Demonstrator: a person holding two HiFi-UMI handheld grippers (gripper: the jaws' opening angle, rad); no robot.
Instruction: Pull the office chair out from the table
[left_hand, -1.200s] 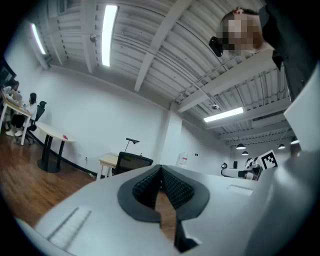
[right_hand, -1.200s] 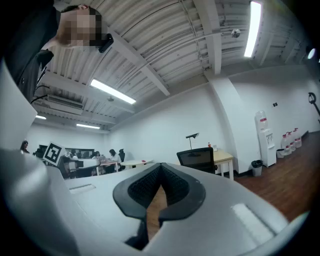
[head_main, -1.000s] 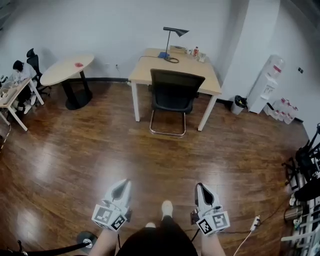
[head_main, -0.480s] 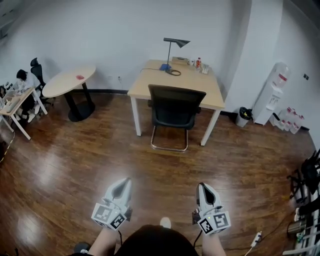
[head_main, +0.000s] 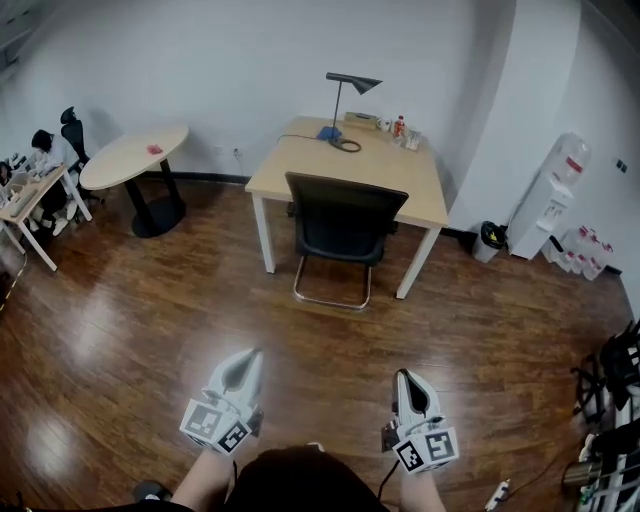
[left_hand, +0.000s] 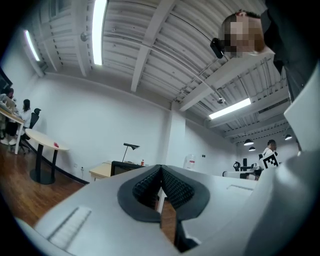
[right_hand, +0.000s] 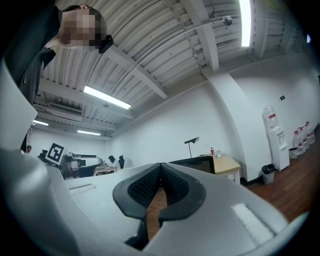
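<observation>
Item: office chair (head_main: 343, 225), black, one unit. We place it well ahead of both claws, roughly between the lines along which they point, its seat tucked under the table (head_main: 300, 165) and its back turned toward us. Left gripper (head_main: 244, 360): jaws pressed together, nothing between the ribbed pads. Right gripper (head_main: 408, 378): likewise closed and empty. Both are held low and near level over the wooden floor (head_main: 150, 320), well short of the chair. Construction: a broad dark backrest on a bent chrome sled frame (head_main: 330, 300); we see no casters. Handling, in our judgement: moderate weight and a stiff frame, likely to drag and scrape along the boards and not roll, so it may tip backward if pulled only from high up. The backrest covering looks soft and may give under the pads. Recommended hold: the top edge of the backrest, one claw toward each upper corner, jaws opened first and then closed over the rim. Caution: a desk lamp (head_main: 350, 95) and small items stand on the table beyond the chair.
</observation>
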